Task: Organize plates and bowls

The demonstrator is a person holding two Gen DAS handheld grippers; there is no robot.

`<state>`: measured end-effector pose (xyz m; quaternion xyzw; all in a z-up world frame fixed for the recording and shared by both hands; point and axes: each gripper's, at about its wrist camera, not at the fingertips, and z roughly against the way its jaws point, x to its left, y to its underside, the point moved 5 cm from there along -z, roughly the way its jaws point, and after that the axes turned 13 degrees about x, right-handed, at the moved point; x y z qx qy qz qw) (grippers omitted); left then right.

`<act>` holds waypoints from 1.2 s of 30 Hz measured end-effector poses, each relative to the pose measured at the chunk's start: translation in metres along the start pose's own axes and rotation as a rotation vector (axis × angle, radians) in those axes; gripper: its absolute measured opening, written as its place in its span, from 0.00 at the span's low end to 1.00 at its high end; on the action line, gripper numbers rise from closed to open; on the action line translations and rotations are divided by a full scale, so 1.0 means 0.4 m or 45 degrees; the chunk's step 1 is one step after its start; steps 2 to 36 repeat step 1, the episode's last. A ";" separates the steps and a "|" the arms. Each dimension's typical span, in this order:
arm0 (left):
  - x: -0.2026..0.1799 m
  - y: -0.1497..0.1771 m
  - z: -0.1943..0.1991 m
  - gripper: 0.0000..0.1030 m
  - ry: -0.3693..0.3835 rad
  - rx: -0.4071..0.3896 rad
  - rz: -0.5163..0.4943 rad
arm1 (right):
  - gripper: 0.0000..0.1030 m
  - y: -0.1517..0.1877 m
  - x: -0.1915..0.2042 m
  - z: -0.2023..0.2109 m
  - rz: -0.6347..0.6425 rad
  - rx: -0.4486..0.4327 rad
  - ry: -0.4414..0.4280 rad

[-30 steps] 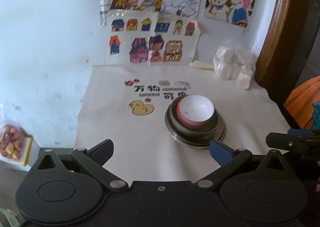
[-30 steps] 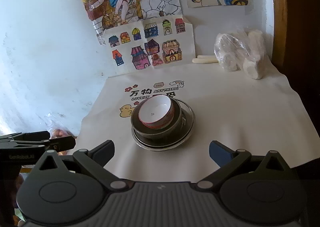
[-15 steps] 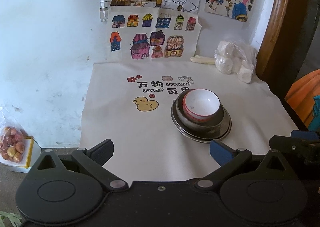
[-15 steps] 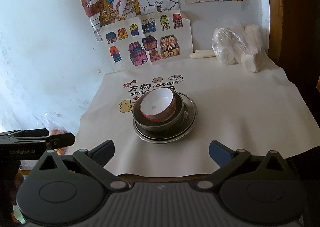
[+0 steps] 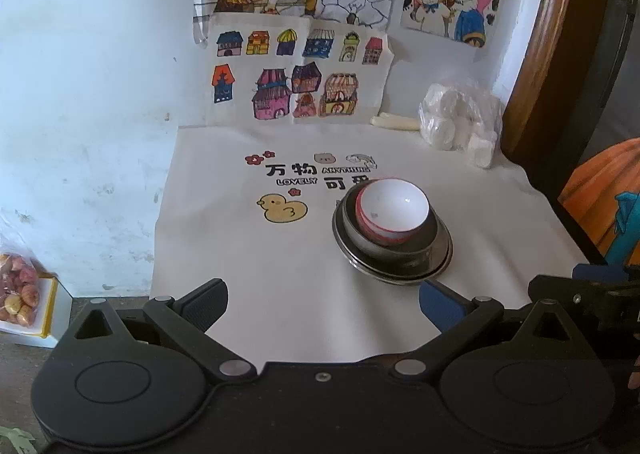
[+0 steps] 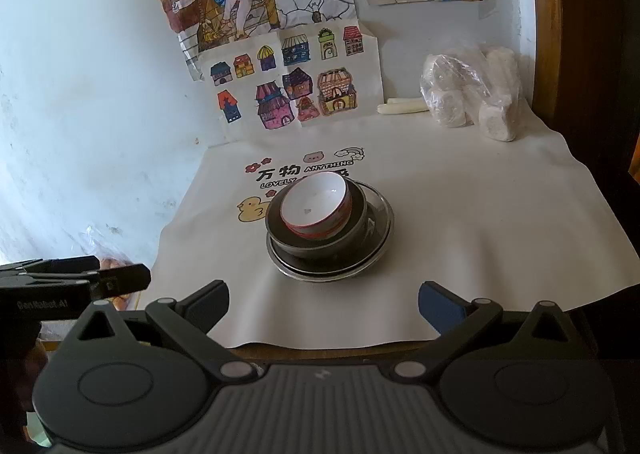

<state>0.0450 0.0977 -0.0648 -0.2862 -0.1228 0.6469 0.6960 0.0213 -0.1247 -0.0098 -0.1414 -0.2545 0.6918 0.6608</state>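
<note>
The stack of dishes, a white bowl with a red rim (image 6: pixel 316 205) nested in a dark bowl (image 6: pixel 320 242) on a metal plate (image 6: pixel 376 234), is set near the middle of the cream tablecloth (image 6: pixel 480 221). Nearest the cameras, both claws are seen spread wide and empty: the left gripper (image 5: pixel 322 306) and the right gripper (image 6: pixel 323 304) are each held back at the table's near edge, apart from the stack. From the left gripper the stack is placed ahead and to the right; from the right gripper it is found almost straight ahead, so the right one is judged the better aligned. No long axis is offered by the round dishes. The stack appears finished, though how the white bowl is seated, level or slightly tilted, cannot be told. Farther back, a plastic bag of white lumps (image 6: pixel 468 93) is rested by the wall, its contents unclear.
</note>
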 end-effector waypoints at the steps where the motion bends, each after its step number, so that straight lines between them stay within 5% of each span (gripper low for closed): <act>1: 0.001 0.000 0.000 0.99 0.000 0.000 0.000 | 1.00 0.000 0.000 0.000 0.000 -0.001 0.000; 36: 0.001 0.000 0.000 0.99 0.000 0.000 0.000 | 1.00 0.000 0.000 0.000 0.000 -0.001 0.000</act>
